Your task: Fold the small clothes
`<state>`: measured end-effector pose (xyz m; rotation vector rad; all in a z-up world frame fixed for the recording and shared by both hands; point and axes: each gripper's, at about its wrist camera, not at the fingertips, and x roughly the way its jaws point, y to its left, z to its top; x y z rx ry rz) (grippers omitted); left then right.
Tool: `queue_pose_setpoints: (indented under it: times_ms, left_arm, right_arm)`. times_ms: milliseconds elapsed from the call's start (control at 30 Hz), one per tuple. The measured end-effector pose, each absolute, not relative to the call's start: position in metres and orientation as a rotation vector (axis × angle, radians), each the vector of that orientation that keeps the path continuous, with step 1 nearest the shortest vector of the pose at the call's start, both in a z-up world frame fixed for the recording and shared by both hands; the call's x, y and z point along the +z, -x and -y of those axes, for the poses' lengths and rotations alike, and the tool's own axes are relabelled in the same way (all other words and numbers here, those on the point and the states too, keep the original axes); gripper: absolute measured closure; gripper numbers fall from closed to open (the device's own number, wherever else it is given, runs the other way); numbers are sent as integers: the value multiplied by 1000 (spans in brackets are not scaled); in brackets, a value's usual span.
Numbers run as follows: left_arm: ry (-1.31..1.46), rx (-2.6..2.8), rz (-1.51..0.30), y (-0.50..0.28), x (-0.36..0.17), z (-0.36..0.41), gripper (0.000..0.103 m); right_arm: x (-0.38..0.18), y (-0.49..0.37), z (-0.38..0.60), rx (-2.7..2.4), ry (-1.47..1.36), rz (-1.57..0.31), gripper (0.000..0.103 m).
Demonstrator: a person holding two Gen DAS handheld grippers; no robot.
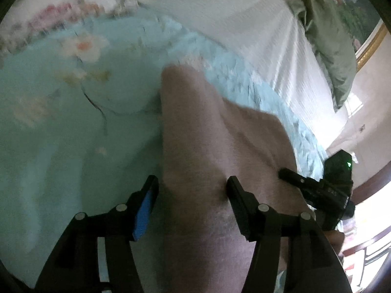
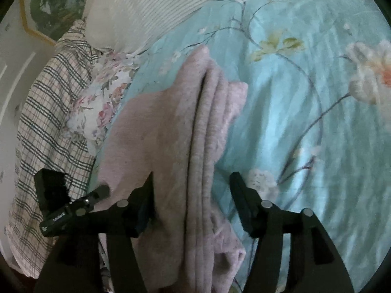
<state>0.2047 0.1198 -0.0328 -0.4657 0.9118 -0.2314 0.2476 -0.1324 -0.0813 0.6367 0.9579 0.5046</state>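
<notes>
- Pink knitted garment point(image 2: 171, 127) is lying on the teal floral bedspread point(image 2: 305, 112), already doubled over itself; several stacked edges are showing along a dark fold line in the right wrist view.
- Left gripper point(image 1: 193, 190) is standing with its jaws spread wide; the garment point(image 1: 220, 146) is passing between the two fingers, but neither pad appears to be pressing on it, so nothing is being gripped.
- Right gripper point(image 2: 191, 185) is likewise released, its fingers straddling the layered edges without clamping them.
- Motion blur is softening the left wrist view, so exact contact between fingers and cloth cannot be judged there.
- White ribbed pillow point(image 2: 146, 7), a plaid cloth point(image 2: 48, 112) and a rose-print fabric point(image 2: 102, 102) are lying just beside the garment, toward the bed's head.
- Risk, layers: a closing jaw is likely to catch only the upper plies, letting the lower ones slide and the stack fan open.
- Risk, bedspread: fingers reaching too low may be pinching the bedspread together with the knit, dragging both.
- Risk, neighbours: the fold is sitting near the plaid cloth, so a sweep that way could tangle the two.
</notes>
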Motion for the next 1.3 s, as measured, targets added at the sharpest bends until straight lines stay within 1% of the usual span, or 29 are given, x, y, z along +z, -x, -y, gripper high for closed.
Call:
queue_pose_setpoints:
  times_ms: [133,233,267,300,333,367,400,433,567,667,767,833,900,1000,1100,1167,1200,1233,1267,1300]
  left_arm:
    - [495,-280,-857,-194,-12,-129,46]
    - [477,-366,-842,-189,-3,-116,49]
    - [458,-387,-841,-187,-2,-110,49]
    - [442,-403,-843,-188,-2,-103,50]
    - [425,-432,-849,-187,-3,-96,54]
    - [417,-445,-854,-187,-4,-93,57]
    - [402,-463,-863,-187,-5,-87,60]
    - [388,-483,-867,-187,-4,-84,60]
    - [330,-461,-889,-190,-15,-73,60]
    - [341,-432,-929,-196,-36,-71,61]
    - [331,-426,-927,-195,-32,-68,60]
    - [343,-435,-911,-196,-21,-71,60]
    - [349,-427,-882,-203,-10,-77,60]
    - [378,-377,-876,-226,-5,-86,60]
    - [396,-303,-905,-256,-15,-92,62]
    - [396,-272,-948,-275,-29,-95,66]
    - [391,-258,-971,-282,-36,-94,73]
    - [385,-255,-992,-288,-43,-94,83]
    - [376,-251,-1001,-292,-49,-93,86]
    - [363,-245,-998,-294,-51,-93,90]
  right_arm:
    - [-51,-237,138,437,-559,-875,38]
    - [-30,-240,137,408,-518,-788,38]
    - [-27,-245,135,395,-503,-778,40]
    - [-28,-251,133,387,-494,-782,50]
    - [-32,-259,130,384,-490,-802,56]
    - [-39,-269,127,388,-489,-841,81]
    - [-45,-277,124,385,-486,-880,93]
    - [-46,-280,123,376,-486,-888,93]
    - [-27,-264,140,378,-544,-752,97]
    - [-46,-271,149,306,-555,-814,97]
    - [-65,-278,154,285,-597,-889,96]
    - [-53,-272,155,254,-591,-870,96]
    - [-29,-258,152,251,-561,-816,96]
    - [3,-246,129,365,-600,-739,96]
    - [0,-252,89,460,-607,-798,96]
    - [-21,-262,73,431,-572,-859,96]
    - [-34,-268,72,373,-546,-893,96]
    - [-52,-274,76,319,-543,-927,100]
    - [-65,-278,84,308,-565,-936,103]
    - [-72,-279,91,307,-584,-935,103]
